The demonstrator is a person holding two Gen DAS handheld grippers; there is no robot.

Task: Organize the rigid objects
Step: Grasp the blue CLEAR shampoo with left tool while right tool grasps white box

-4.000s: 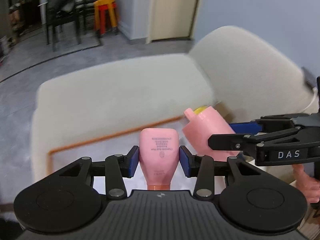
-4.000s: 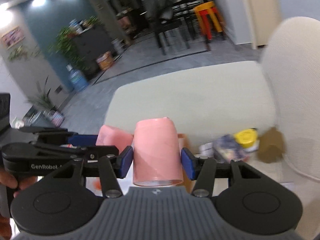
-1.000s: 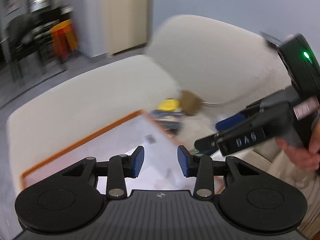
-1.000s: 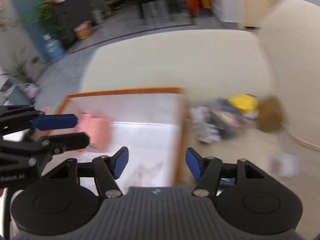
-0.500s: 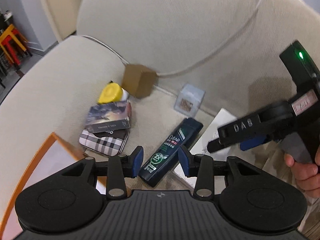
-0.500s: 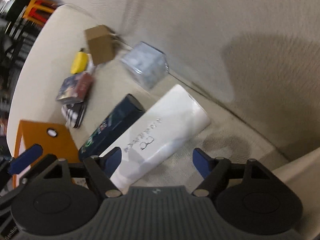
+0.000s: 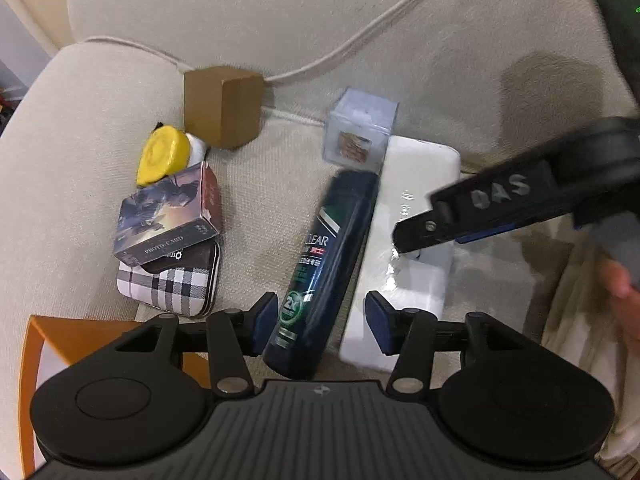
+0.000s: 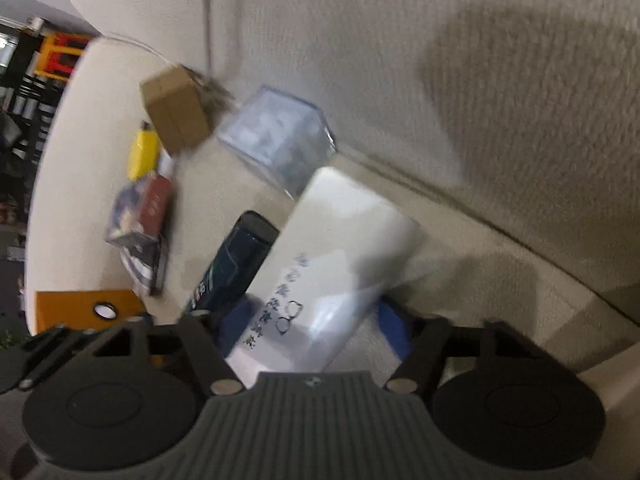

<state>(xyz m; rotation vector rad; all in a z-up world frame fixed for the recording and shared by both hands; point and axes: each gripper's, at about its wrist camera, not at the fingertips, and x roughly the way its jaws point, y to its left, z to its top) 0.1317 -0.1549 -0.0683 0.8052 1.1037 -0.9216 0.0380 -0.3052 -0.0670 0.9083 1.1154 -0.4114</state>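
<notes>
- Both grippers are down over the sofa (image 7: pixel 100 120) seat, each lined up on its own item.
- The left gripper (image 7: pixel 322 326) straddles the lower end of the dark shampoo bottle (image 7: pixel 332 256); its jaws are opening, and the blue pads stand just off the bottle's sides, not pressing.
- The bottle lies flat, its long axis running straight away from the fingers, so they cross its narrow width.
- The right gripper (image 8: pixel 310 330) sits over the white box (image 8: pixel 332 256), which lies alongside and touching the bottle.
- Its jaws are closing with the box between them; the picture is blurred, so I can't say the pads press yet.
- The box also points away from the fingers, tilted slightly right.
- The orange tray (image 7: pixel 48 344) sits near the left gripper, likely the drop-off.
</notes>
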